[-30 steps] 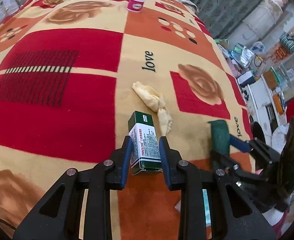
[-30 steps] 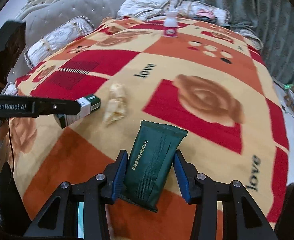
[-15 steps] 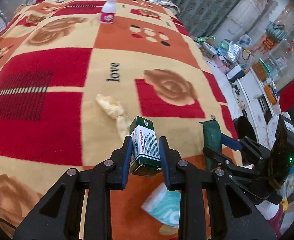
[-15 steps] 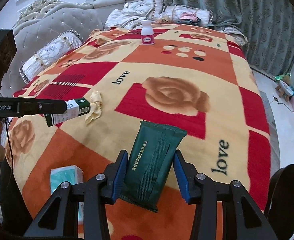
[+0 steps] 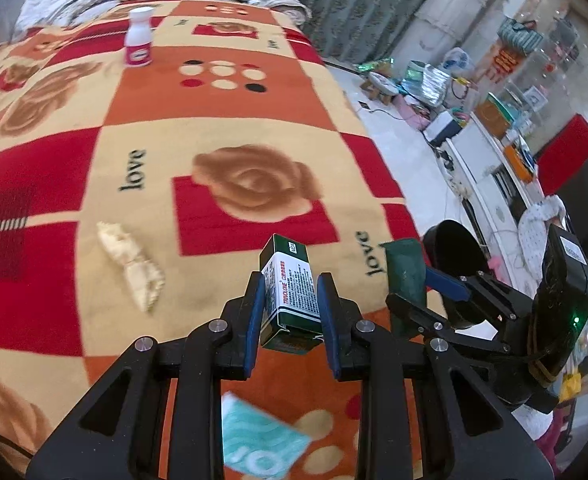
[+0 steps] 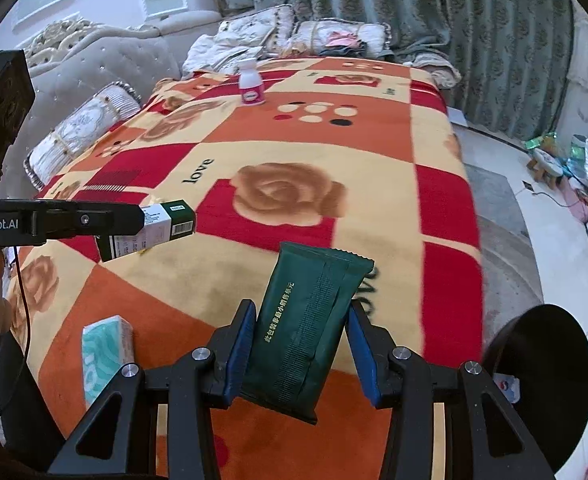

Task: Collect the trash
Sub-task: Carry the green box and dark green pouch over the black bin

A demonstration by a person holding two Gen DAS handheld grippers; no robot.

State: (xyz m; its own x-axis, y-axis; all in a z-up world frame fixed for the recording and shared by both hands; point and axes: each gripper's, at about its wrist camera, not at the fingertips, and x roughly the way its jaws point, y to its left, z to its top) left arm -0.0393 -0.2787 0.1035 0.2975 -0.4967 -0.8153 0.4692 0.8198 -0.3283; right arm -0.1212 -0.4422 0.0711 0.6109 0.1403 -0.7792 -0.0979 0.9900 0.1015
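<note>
My left gripper (image 5: 289, 292) is shut on a green and white carton (image 5: 291, 286) and holds it above the patterned blanket (image 5: 213, 128). The carton also shows in the right wrist view (image 6: 157, 228). My right gripper (image 6: 300, 320) is shut on a dark green packet (image 6: 310, 324), also held above the blanket; the packet shows in the left wrist view (image 5: 406, 276). A crumpled cream wrapper (image 5: 131, 264) lies on the blanket to the left. A white bottle with a pink label (image 5: 138, 38) stands at the far end, also in the right wrist view (image 6: 250, 84).
A teal tissue pack (image 5: 257, 440) lies on the blanket near me, also in the right wrist view (image 6: 105, 352). A black round bin (image 6: 542, 364) stands off the blanket's right edge. A grey sofa back (image 6: 105, 60) and pillows line the far side. Floor clutter (image 5: 434, 88) lies to the right.
Both grippers have lifted and pulled back toward the near right edge of the blanket with their items. The tissue pack and the black bin have come into view.
</note>
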